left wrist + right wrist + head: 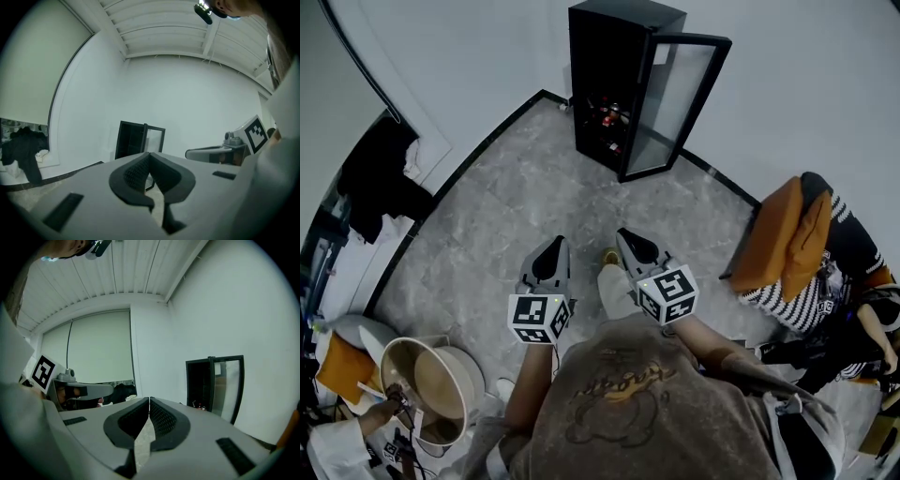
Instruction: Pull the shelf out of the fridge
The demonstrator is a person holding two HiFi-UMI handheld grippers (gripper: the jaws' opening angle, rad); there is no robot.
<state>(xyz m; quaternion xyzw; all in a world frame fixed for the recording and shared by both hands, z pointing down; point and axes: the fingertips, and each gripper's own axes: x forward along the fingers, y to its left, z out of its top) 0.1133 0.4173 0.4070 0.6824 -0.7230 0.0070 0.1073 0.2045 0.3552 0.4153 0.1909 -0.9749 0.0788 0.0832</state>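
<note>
At 12 o'clock, well beyond grippers, fridge standing, glass door open; shelf inside, too dark to single out. I'm holding left gripper and right gripper side by side, jaws of both pressed together, empty. I'm judging this approach step; next: closing in, spreading jaws, gripping shelf edge.

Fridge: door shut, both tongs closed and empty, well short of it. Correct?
No. The door of the fridge stands open, as the head view shows. The rest holds: left tongs and right tongs are closed, empty and well short of it.
</note>
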